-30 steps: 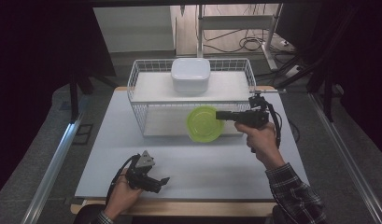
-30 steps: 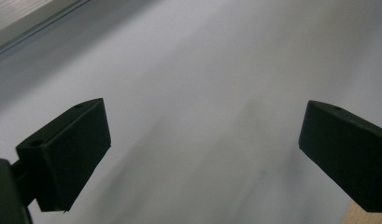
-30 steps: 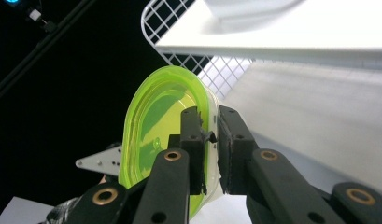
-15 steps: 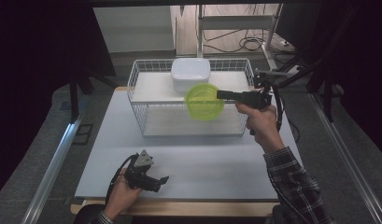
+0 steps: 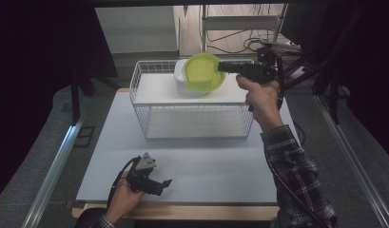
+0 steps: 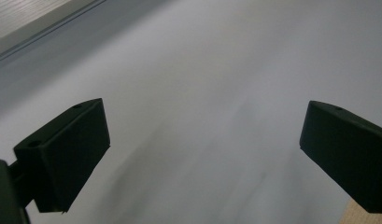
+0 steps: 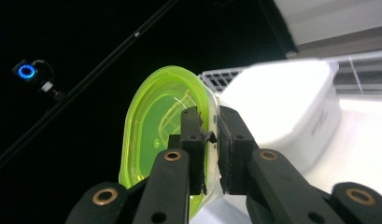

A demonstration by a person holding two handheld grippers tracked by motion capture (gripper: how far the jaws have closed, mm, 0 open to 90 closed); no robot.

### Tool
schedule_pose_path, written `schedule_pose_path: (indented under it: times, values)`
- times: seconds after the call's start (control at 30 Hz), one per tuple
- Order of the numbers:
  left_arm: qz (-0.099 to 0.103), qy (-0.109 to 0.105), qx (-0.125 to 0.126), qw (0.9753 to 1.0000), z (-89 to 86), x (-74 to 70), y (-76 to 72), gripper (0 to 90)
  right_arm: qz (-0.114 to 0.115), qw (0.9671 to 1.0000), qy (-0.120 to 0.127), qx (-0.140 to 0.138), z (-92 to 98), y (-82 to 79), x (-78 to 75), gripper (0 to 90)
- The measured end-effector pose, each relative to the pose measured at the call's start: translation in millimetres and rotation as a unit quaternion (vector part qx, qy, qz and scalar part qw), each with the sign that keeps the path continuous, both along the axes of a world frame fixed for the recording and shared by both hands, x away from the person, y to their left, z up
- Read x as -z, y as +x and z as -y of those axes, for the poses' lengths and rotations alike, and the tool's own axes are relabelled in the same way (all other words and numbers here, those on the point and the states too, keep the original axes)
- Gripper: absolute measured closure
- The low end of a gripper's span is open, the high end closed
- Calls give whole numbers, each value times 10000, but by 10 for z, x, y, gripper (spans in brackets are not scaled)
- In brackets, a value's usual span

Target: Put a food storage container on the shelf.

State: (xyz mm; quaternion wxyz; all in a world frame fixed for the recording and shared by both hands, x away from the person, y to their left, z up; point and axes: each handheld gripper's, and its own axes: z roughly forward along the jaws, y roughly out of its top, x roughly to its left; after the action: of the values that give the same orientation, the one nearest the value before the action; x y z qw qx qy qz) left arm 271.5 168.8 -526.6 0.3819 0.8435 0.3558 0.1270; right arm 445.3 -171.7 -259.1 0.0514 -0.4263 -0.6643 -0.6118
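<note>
**Q:** Largest item first: what carries everything, and why there?

**A:** Counter (image 5: 192, 156), white top. It bears the wire basket (image 5: 144, 102) toward its far side, within my right arm's reach, while the near half stays bare for my idle hand

**Q:** Basket contents?

**A:** One white container (image 5: 182, 85), standing upright on the basket's upper white shelf at the back. I judge it the destination, so it stays put where I can come at it from the right

**Q:** And the green piece?

**A:** Green lid (image 5: 203, 72), translucent, tipped nearly on edge, held in the air just in front of and above the white container, overlapping it in the high view. I grip it by the rim so its face stays free to go down flat

**Q:** Tools?

**A:** Right tool (image 7: 210, 133): jaws pinched together on the lid's rim. Left tool (image 5: 167, 182): jaws spread wide, nothing between them, resting low on the counter's near edge, out of the way
</note>
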Motion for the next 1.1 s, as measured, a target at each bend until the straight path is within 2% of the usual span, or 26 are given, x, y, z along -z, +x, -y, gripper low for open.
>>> schedule_pose_path:
  times: [0.23,0.43,0.63,0.77,0.97,1.1]
  values:
    - [-23,-13,40,10000,2,5,-1,16,6,9994,-85,322,-224,231,-112,818]
    - [-34,-21,69,10000,2,7,-3,16,-45,9983,-197,544,-365,399,-94,818]
    - [-42,-7,87,10000,0,7,-1,16,-137,9964,-327,765,-435,500,-43,818]
    - [-55,-4,92,9999,2,10,0,16,-196,9946,-384,946,-471,525,-36,812]
    - [-60,11,100,9999,5,12,-1,17,-211,9890,-731,1265,-537,527,-73,781]
    - [-69,16,101,9999,7,16,1,17,-265,9870,-797,1372,-536,556,-63,740]
